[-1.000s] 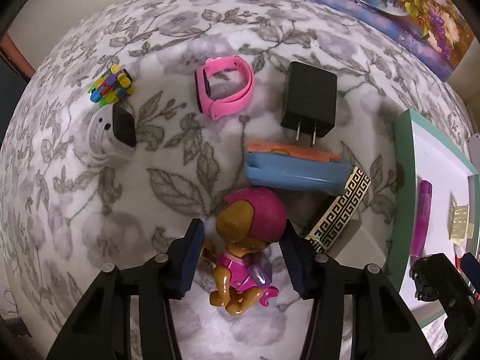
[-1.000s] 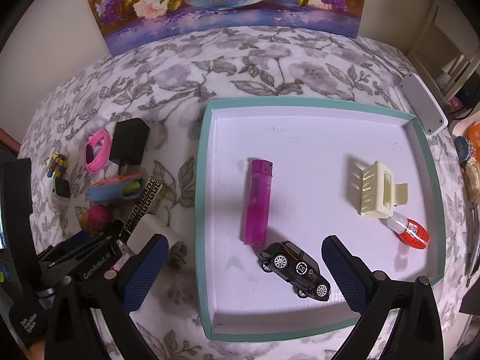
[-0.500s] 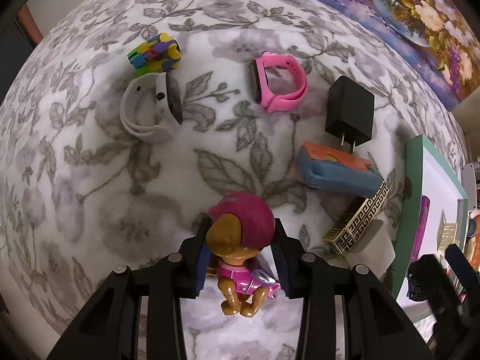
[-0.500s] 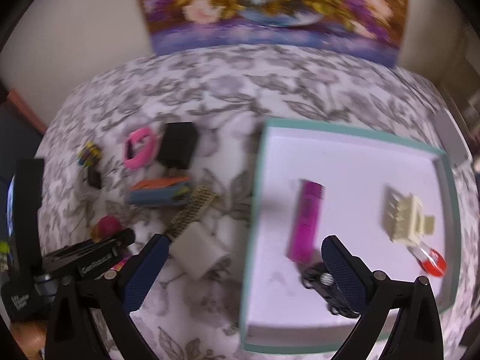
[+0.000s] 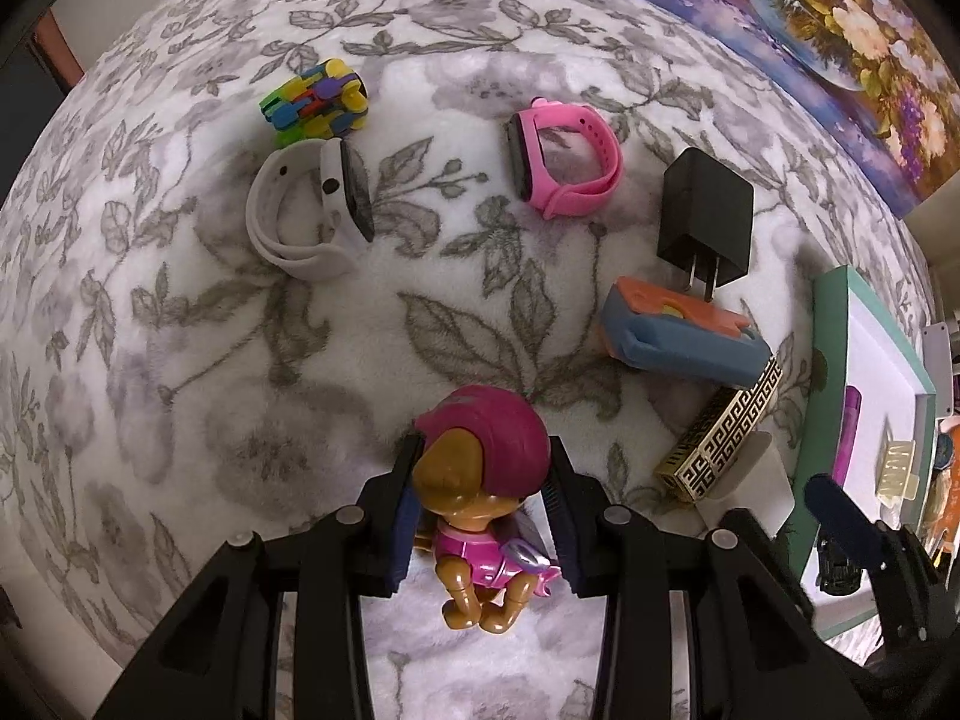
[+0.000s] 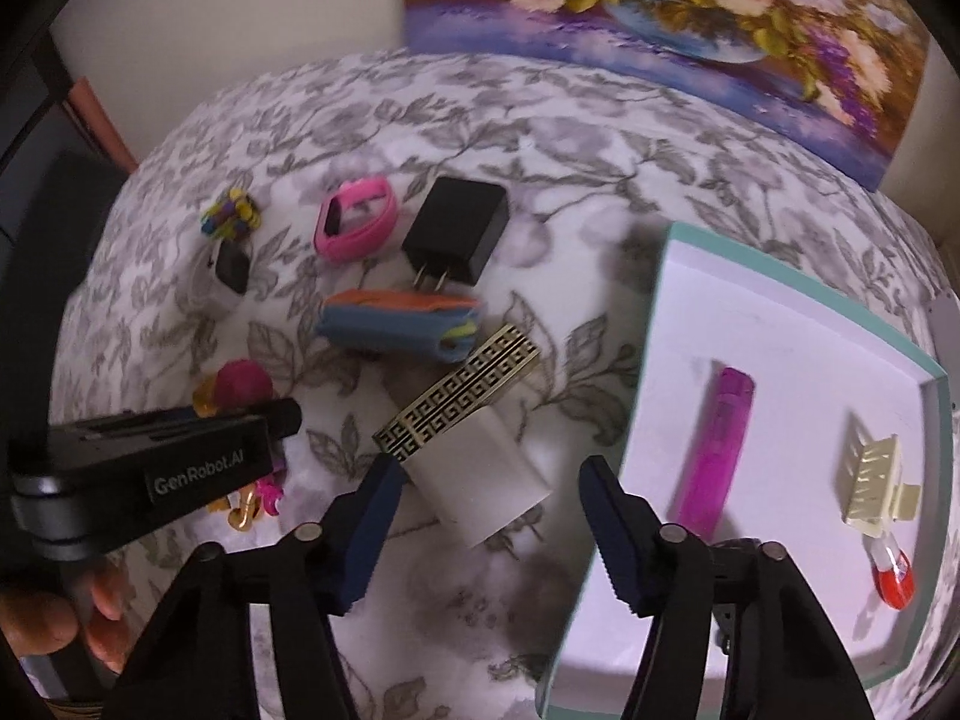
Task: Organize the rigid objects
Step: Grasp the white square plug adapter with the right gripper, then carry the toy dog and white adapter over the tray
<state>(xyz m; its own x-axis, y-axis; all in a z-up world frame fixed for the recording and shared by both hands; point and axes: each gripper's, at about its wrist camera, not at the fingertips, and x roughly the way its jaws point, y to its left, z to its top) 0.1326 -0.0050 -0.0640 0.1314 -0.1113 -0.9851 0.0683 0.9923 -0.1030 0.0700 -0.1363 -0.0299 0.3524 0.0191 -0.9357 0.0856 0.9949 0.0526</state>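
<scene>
My left gripper (image 5: 483,456) is shut on a toy pup with a pink helmet (image 5: 480,480), its pads pressing both sides of the head above the floral cloth. My right gripper (image 6: 486,480) straddles a white charger block (image 6: 480,498). Its jaws are closing, and a gap still shows at the right pad. A gold-and-black patterned box (image 6: 459,402) leans on the block's far end. The teal tray (image 6: 606,540) to the right holds a purple lighter (image 6: 717,438), a cream hair clip (image 6: 873,480), a red bottle (image 6: 894,576) and a black toy car (image 5: 837,564).
Loose on the cloth lie a blue-and-orange case (image 5: 678,342), a black plug charger (image 5: 705,222), a pink watch (image 5: 564,162), a white watch (image 5: 306,216) and a multicoloured block toy (image 5: 315,99). A flower painting (image 6: 660,6) leans at the back.
The left jaws closed onto the toy pup and the view shifted across the cloth. The right gripper swung left from over the tray to the white charger, and its jaws narrowed.
</scene>
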